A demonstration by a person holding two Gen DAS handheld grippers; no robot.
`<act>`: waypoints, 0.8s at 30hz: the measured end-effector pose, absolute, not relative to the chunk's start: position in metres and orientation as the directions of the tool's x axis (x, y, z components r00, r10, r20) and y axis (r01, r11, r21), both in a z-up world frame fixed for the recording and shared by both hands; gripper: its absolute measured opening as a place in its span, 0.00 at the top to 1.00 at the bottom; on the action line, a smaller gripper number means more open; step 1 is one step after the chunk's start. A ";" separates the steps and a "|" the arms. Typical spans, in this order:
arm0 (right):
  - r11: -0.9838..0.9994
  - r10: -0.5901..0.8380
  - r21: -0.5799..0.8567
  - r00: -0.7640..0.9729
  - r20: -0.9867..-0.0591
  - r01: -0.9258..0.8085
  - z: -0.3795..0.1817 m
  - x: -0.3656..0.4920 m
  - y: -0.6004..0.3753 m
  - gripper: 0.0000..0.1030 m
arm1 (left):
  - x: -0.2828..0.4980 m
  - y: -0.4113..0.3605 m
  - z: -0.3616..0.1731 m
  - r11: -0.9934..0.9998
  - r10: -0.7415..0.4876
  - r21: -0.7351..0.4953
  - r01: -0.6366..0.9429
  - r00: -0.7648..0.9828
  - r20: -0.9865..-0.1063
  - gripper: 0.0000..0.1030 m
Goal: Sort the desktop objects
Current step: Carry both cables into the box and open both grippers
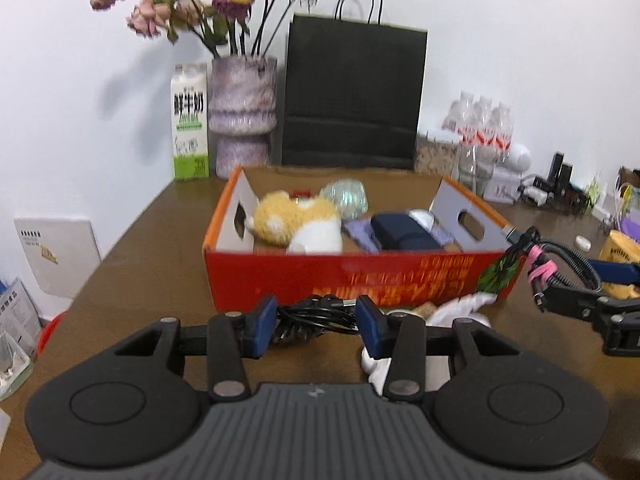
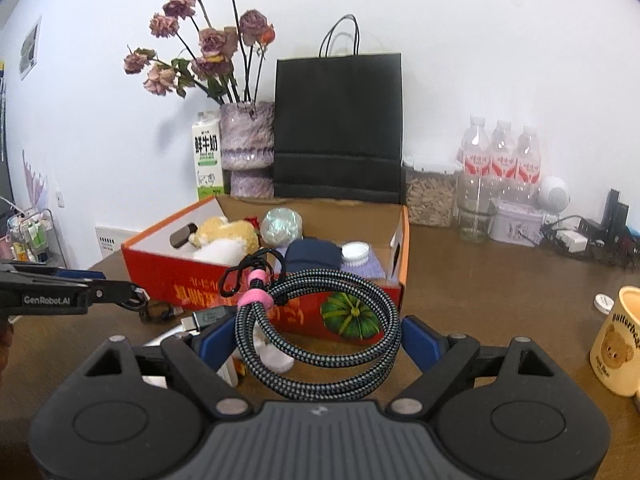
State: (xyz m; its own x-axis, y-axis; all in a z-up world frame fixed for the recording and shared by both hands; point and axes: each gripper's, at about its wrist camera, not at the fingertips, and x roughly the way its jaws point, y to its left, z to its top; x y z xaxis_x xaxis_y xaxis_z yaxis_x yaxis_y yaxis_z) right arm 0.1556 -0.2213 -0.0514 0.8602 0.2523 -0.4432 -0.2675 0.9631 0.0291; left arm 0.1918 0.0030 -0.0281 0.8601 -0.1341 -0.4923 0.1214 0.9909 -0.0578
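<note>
My left gripper (image 1: 317, 322) pinches a small black cable bundle (image 1: 310, 316) between its blue pads, just in front of the red box (image 1: 352, 276). My right gripper (image 2: 318, 340) holds a braided cable coil (image 2: 320, 332) with pink ties; the coil sits between the pads and they touch its sides. Under the left gripper I see some white things (image 1: 460, 308) on the brown desk (image 1: 152, 264), but I cannot tell what they are. Inside the box lie a plush toy (image 1: 298, 222), a shiny ball (image 1: 345, 197), a dark pouch (image 1: 404, 232) and a white lid (image 2: 355, 251). To the right stands a bear mug (image 2: 616, 344). Behind the box, by the wall, are a milk carton (image 1: 190, 122), a vase (image 1: 243, 116) with flowers, a black bag (image 1: 352, 96) and bottles (image 2: 500, 156).
</note>
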 end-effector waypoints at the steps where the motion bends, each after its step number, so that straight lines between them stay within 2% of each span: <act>1: 0.963 0.253 0.029 0.863 -0.438 -0.268 -0.049 0.157 -0.220 0.15 | 0.192 0.003 -0.024 0.991 -0.137 -0.059 0.124 0.866 -0.481 0.57; 17: 0.970 0.241 0.066 0.899 -0.365 -0.233 -0.016 0.236 -0.197 0.15 | 0.265 -0.016 0.013 0.983 -0.176 -0.111 0.144 0.909 -0.377 0.57; 24: 0.977 0.212 0.074 0.896 -0.390 -0.199 -0.020 0.292 -0.191 0.15 | 0.315 -0.021 0.007 0.981 -0.174 -0.143 0.128 0.909 -0.379 0.57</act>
State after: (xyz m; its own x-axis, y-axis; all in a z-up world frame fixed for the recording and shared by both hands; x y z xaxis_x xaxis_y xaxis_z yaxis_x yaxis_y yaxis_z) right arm 0.2920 -0.1907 -0.0198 0.8960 0.2119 -0.3902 -0.1988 0.9772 0.0741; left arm 0.3154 -0.0211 0.0065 0.9089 -0.1738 -0.3792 0.1279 0.9814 -0.1432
